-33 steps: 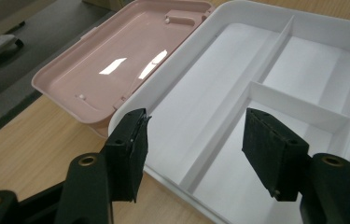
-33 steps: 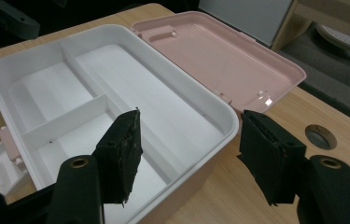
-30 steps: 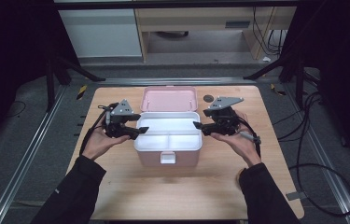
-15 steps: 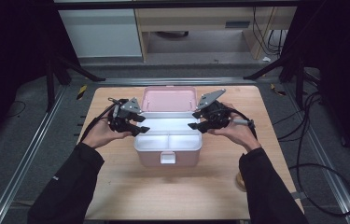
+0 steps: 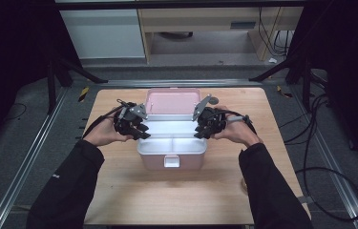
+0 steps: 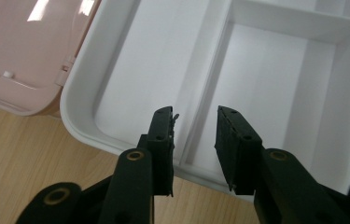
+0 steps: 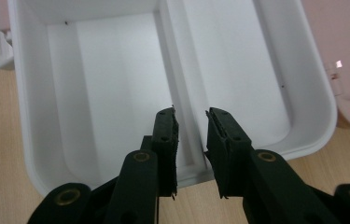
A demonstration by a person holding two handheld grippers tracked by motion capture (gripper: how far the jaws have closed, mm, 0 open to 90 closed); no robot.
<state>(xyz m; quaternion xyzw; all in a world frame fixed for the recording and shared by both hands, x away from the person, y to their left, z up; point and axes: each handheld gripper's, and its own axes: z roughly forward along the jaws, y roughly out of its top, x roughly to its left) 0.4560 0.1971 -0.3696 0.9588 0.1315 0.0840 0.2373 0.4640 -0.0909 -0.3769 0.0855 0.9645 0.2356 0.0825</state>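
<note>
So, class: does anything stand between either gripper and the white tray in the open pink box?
Nothing visible does. The left gripper and right gripper each straddle the white tray's divider, jaws open, lid folded back.

A white divided tray (image 5: 170, 138) sits in the open pink box (image 5: 169, 160) — lid (image 5: 173, 100) back, mid-table.

On the worktop (image 5: 119, 191) stands an open box (image 5: 171, 160), its lid (image 5: 173, 101) lying behind it. A divided tray (image 5: 169, 133) sits in the box, the left gripper (image 5: 141, 131) at its left end, the right gripper (image 5: 199, 131) at its right.
</note>
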